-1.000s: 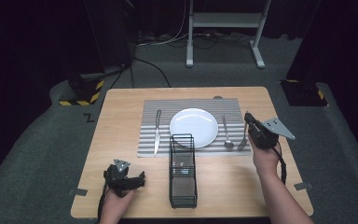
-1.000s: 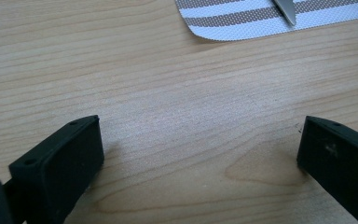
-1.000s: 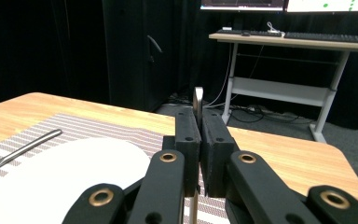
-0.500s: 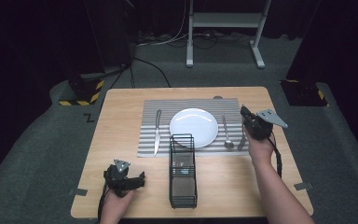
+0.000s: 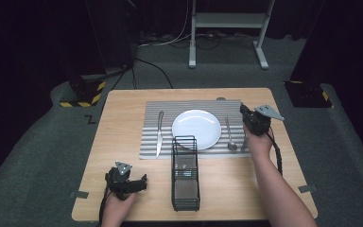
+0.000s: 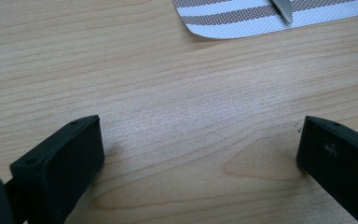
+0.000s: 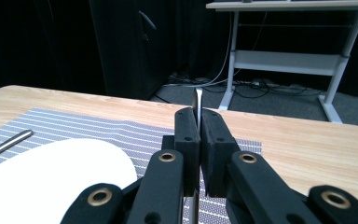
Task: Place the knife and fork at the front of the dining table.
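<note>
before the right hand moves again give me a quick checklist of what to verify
1. Right gripper shut on the thin metal utensil: ok.
2. Which utensil it is: cannot tell, just a slim metal edge shows.
3. Spot on the striped placemat right of the spoon free: cannot tell, the hand covers it.
4. Plate centred, knife to its left: ok.
5. Left gripper open, holding nothing, apart from the wire caddy: ok.
</note>
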The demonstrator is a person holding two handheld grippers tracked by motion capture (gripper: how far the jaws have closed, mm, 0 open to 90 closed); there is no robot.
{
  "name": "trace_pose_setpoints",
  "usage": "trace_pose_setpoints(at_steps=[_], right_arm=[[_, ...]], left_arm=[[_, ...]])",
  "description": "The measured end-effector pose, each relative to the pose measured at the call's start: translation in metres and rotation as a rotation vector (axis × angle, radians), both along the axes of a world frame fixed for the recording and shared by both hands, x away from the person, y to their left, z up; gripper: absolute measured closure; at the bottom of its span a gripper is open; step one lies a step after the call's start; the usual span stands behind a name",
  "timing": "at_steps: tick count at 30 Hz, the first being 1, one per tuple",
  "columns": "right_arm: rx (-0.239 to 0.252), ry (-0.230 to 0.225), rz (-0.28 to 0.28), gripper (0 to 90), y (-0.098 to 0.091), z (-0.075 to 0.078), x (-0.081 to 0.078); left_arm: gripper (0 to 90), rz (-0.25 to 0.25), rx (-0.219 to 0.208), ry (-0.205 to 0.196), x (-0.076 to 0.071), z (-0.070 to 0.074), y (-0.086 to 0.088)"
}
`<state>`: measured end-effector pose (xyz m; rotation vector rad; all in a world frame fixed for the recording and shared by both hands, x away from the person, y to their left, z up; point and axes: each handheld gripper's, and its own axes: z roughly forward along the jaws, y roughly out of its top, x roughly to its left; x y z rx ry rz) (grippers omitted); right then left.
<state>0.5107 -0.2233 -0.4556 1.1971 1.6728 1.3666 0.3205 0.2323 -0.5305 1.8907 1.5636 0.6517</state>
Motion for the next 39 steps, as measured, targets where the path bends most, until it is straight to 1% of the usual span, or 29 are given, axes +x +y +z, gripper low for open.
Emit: trace_pose_setpoints(at_steps=[6, 13, 16, 19, 24, 33, 36, 37, 39], right_arm=[[0.009, 0.035, -0.001, 85.9, -0.001, -0.006, 0.012], [0.049, 0.057, -0.001, 85.9, -0.005, -0.011, 0.019], [0.042, 0.059, 0.006, 85.7, -0.005, -0.013, 0.022], [0.046, 0.068, 0.006, 85.5, -0.005, -0.015, 0.024], [0.023, 0.079, -0.018, 84.6, -0.005, -0.019, 0.029], [0.014, 0.117, -0.042, 83.7, -0.008, -0.028, 0.04], [0.006, 0.129, -0.055, 83.0, -0.01, -0.032, 0.043], [0.006, 0.141, -0.061, 82.6, -0.011, -0.034, 0.045], [-0.005, 0.144, -0.072, 82.2, -0.013, -0.036, 0.047]], left_arm=[[0.9, 0.0, -0.001, 0.0, 0.0, 0.0, 0.0], [1.8, 0.0, -0.003, -0.001, -0.001, 0.0, 0.0], [1.8, 0.0, -0.003, -0.001, -0.001, 0.0, 0.0], [1.8, 0.002, -0.003, -0.002, -0.002, 0.0, -0.001], [2.0, -0.007, -0.005, -0.003, -0.003, 0.0, -0.001], [1.2, -0.009, -0.004, -0.001, -0.002, 0.0, -0.001], [1.4, -0.011, -0.006, -0.002, -0.002, 0.0, -0.001], [1.5, -0.013, -0.005, -0.002, -0.002, 0.0, -0.001], [1.5, -0.013, -0.005, -0.002, -0.002, 0.0, -0.001]])
